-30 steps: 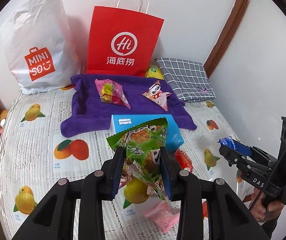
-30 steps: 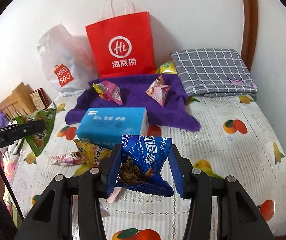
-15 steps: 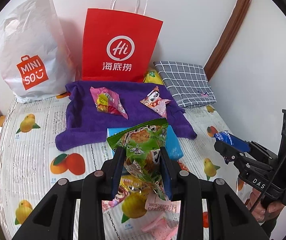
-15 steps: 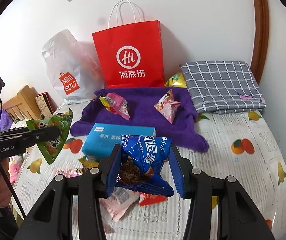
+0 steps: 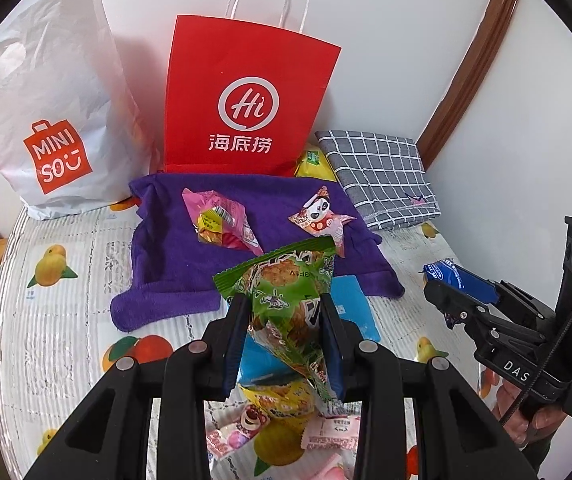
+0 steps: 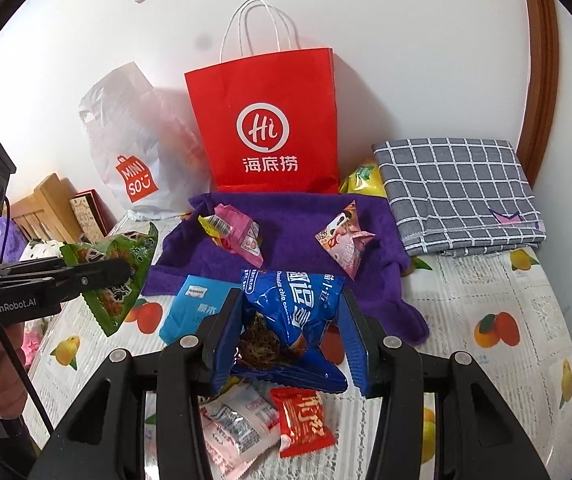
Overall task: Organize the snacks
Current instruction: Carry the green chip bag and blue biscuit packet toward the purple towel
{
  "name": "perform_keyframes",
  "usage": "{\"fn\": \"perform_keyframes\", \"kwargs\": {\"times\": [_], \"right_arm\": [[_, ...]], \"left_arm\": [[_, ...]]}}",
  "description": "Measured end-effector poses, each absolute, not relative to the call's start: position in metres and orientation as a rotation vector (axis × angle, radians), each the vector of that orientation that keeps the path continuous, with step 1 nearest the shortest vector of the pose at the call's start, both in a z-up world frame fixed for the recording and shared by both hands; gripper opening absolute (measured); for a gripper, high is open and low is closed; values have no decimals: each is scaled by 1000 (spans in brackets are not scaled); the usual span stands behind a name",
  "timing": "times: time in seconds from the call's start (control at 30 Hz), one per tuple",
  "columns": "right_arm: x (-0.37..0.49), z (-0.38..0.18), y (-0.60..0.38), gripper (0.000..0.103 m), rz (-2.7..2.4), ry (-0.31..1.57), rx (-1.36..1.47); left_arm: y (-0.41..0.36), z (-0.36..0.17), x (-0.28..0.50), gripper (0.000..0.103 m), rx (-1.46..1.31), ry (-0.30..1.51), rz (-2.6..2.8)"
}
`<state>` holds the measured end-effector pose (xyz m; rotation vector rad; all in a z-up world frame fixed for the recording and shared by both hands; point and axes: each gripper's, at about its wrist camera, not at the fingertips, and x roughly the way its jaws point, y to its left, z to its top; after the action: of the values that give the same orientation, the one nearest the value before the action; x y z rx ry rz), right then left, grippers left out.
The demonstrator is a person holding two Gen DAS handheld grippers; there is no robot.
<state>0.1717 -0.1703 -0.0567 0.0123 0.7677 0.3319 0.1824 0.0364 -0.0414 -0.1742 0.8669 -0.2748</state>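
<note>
The fruit-print bedcover (image 5: 58, 320) spreads under everything I see, running back to the white wall. Against that wall stand the red paper bag (image 5: 246, 96) with its white rope handles and, to its left, the white MINISO plastic bag (image 5: 50, 112). A folded grey checked cloth (image 6: 457, 196) lies at the right, with a yellow snack packet (image 6: 361, 178) wedged between it and the red bag. In front of the bags a purple towel (image 5: 166, 256) is laid flat; on it rest a pink snack packet (image 5: 222, 220) to the left and a panda-print packet (image 5: 319, 216) to the right, well apart from each other. A blue tissue pack (image 6: 194, 304) lies just in front of the towel.

My left gripper (image 5: 284, 344) is clamped on a green cookie packet (image 5: 286, 292) — both pads press its sides and it hangs clear of the bed, above the tissue pack. My right gripper (image 6: 291, 340) is closed on a blue chocolate chip cookie bag (image 6: 293, 312), squeezed between its blue pads and lifted off the cover.

Beneath the right gripper lie a pale pink wrapper (image 6: 238, 428) and a small red sachet (image 6: 303, 420), touching each other. Below the left gripper I see a yellow packet (image 5: 282, 396) and a pink bear candy wrapper (image 5: 238, 426) — loose on the cover.
</note>
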Motion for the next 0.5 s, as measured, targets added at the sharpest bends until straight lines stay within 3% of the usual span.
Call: {"fn": "perform_keyframes", "kwargs": {"times": [0.5], "right_arm": [[189,-69,-167,47,325,794,8]], "left_arm": [[47,-51,197,33,-197,877,-271]]}}
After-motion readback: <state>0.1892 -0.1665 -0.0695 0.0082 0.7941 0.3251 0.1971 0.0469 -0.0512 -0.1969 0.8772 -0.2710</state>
